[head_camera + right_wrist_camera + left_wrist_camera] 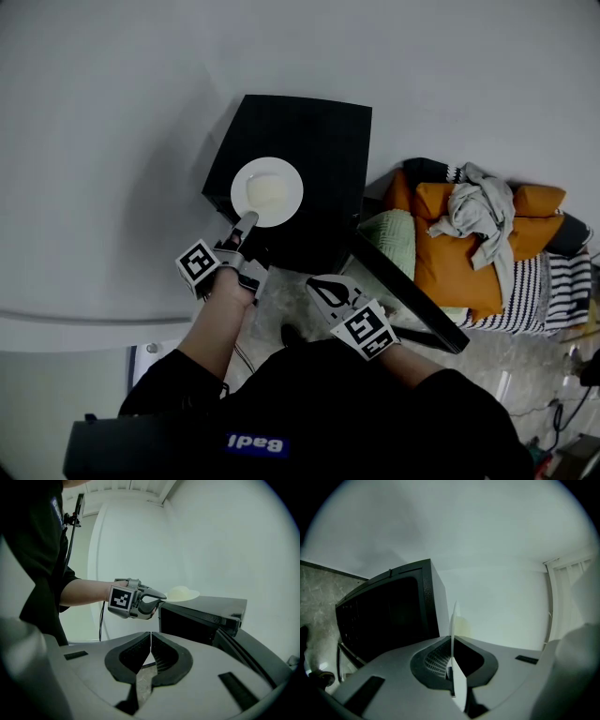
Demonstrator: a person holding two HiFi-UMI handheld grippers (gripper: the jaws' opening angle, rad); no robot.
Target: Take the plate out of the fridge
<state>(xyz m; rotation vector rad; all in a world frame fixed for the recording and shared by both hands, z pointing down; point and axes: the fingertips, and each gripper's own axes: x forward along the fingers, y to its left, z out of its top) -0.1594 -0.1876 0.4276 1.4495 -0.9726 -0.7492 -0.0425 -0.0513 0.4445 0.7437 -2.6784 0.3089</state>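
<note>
A small black fridge (pixel 314 141) stands against the wall with its door (pixel 408 295) swung open to the right. Over its top is a white plate (pixel 267 191) with a pale patch in the middle. My left gripper (pixel 246 225) is shut on the plate's near rim. In the left gripper view the plate (pixel 453 620) runs edge-on between the jaws, beside the fridge (pixel 389 616). In the right gripper view the plate (pixel 183 593) sits level with the fridge (pixel 201 616) top; whether it touches I cannot tell. My right gripper (pixel 150 641) is shut and empty, low before the doorway.
Orange cushions (pixel 459 253), a pale green pillow (pixel 392 234), a grey garment (pixel 480 211) and striped cloth (pixel 534 291) are piled right of the fridge. A white wall (pixel 141 112) is behind and left. The floor (pixel 291 300) is speckled stone.
</note>
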